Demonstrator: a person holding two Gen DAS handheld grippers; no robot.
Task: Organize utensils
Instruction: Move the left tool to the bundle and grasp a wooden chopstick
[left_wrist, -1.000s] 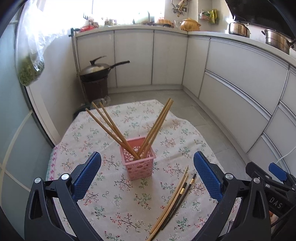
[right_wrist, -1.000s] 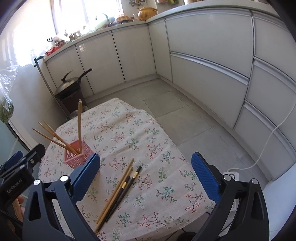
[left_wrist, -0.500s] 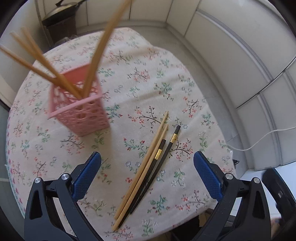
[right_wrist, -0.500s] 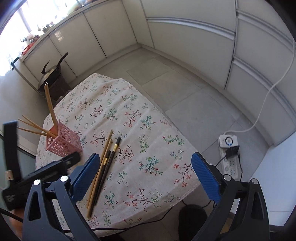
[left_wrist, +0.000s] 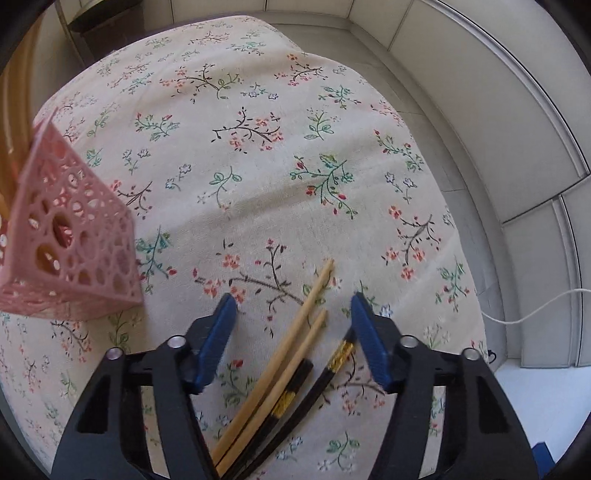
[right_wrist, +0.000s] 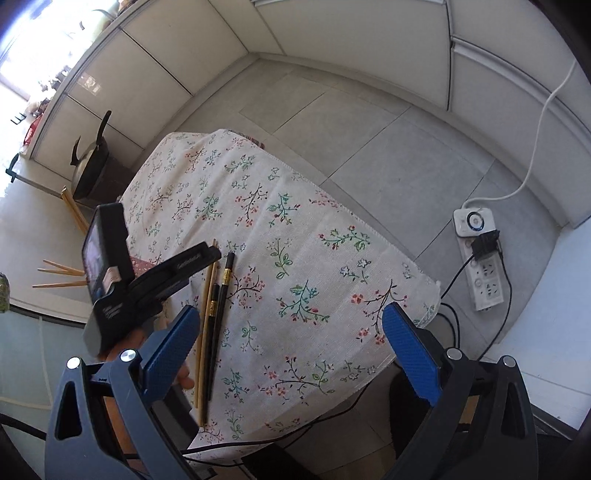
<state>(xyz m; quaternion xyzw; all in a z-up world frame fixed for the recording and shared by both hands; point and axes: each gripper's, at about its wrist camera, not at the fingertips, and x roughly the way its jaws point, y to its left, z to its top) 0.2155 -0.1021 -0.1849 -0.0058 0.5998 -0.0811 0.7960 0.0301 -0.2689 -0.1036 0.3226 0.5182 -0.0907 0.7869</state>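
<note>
Two wooden chopsticks (left_wrist: 291, 343) and two black chopsticks with gold bands (left_wrist: 332, 365) lie together on the floral tablecloth (left_wrist: 258, 166). My left gripper (left_wrist: 291, 317) is open and low over them, a finger on either side of the bundle. The pink lattice holder (left_wrist: 70, 243) with wooden chopsticks in it stands at the left. In the right wrist view the chopsticks (right_wrist: 212, 314) lie beside the left gripper (right_wrist: 199, 258). My right gripper (right_wrist: 291, 332) is open and empty, high above the table's near edge.
The small table ends close on the right, with tiled floor (right_wrist: 369, 147) beyond. A white power strip (right_wrist: 480, 258) and cables lie on the floor. A wok (right_wrist: 88, 162) stands on a stand behind the table. White cabinets (left_wrist: 498, 92) line the room.
My left gripper has dropped and moved forward over the loose chopsticks, which now lie between its fingers. My right gripper has risen and tilted down.
</note>
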